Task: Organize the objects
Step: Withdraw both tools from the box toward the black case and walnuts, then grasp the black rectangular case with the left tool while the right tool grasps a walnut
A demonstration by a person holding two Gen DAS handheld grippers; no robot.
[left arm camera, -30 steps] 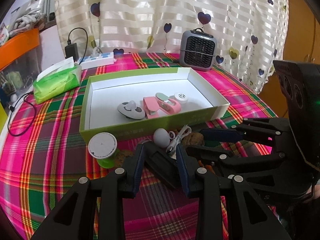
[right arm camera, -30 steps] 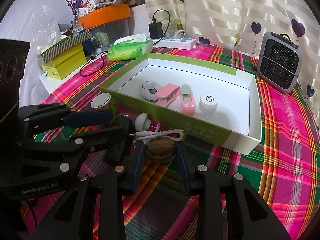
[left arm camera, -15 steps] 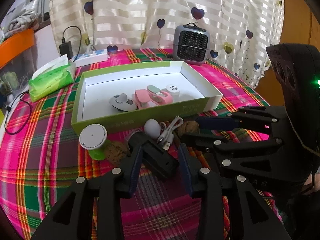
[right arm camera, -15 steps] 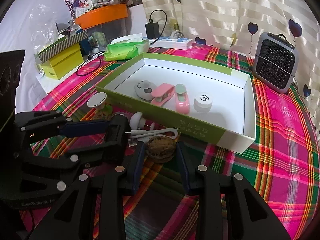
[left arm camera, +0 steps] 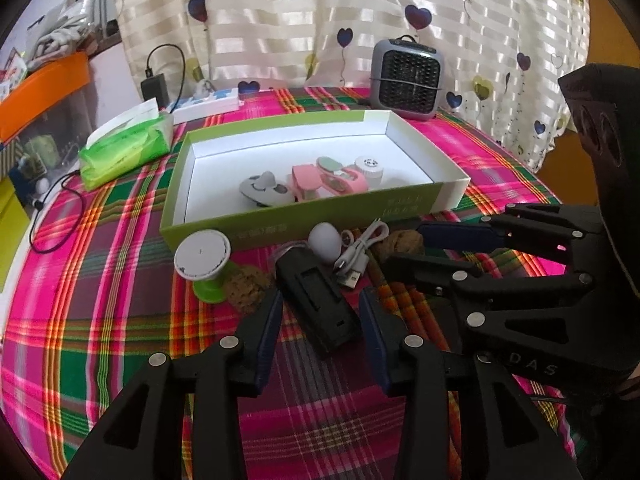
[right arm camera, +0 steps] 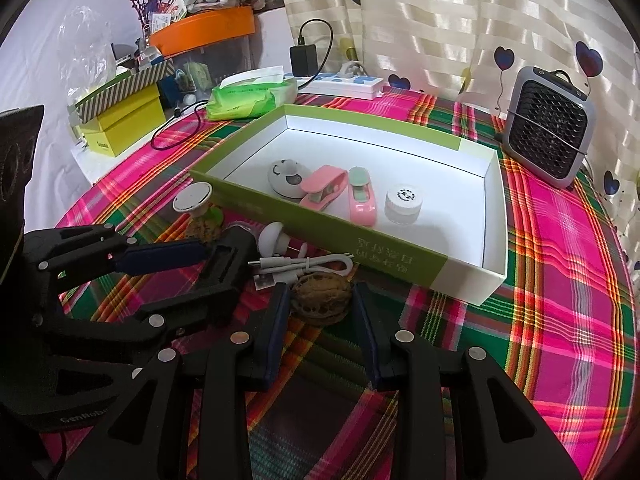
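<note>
Left wrist: black clip (left arm camera: 316, 300) lengthwise toward box (left arm camera: 304, 216)

Light: daylight is glowing through the curtain (left arm camera: 320, 20), bright
Edges: fisheye is bending, corners darkening
Focus: staying mostly sharp

The left gripper (left arm camera: 318, 322) has just been opening its jaws, and its pads now stand clear of the black device (left arm camera: 316, 294), which lies on the plaid cloth between them, more of it exposed.
</note>
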